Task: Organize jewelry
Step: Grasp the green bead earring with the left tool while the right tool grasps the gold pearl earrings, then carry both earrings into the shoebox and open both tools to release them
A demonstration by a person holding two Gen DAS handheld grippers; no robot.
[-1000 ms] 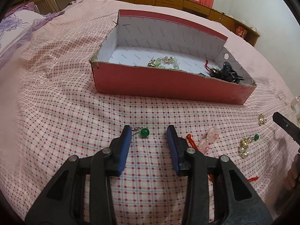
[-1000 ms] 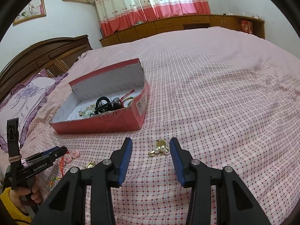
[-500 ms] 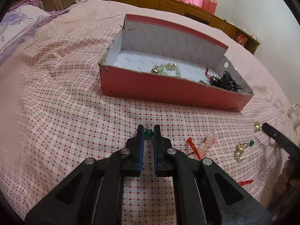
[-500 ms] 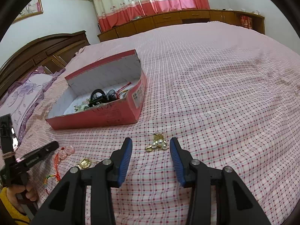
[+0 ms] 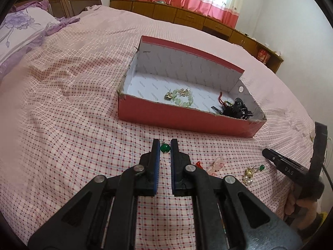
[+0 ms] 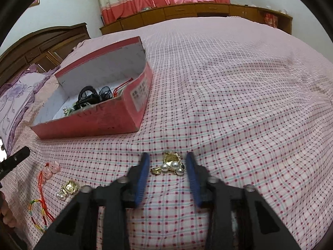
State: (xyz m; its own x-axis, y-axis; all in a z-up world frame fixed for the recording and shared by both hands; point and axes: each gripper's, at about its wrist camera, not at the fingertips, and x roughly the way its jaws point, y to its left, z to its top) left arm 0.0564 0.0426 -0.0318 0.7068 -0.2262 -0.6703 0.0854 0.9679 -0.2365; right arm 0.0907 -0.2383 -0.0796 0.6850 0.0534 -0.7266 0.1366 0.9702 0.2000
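Green bead now above checked bedspread

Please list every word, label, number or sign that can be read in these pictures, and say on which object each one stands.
"DAS": white letters on the black body of the right gripper, seen in the left wrist view; the word may continue out of sight.
White label on the end wall of the red box: red print, too small to read.
Dark handwriting on the box's long front wall: illegible.
Faint grey print on the box's white lining: too pale to read.
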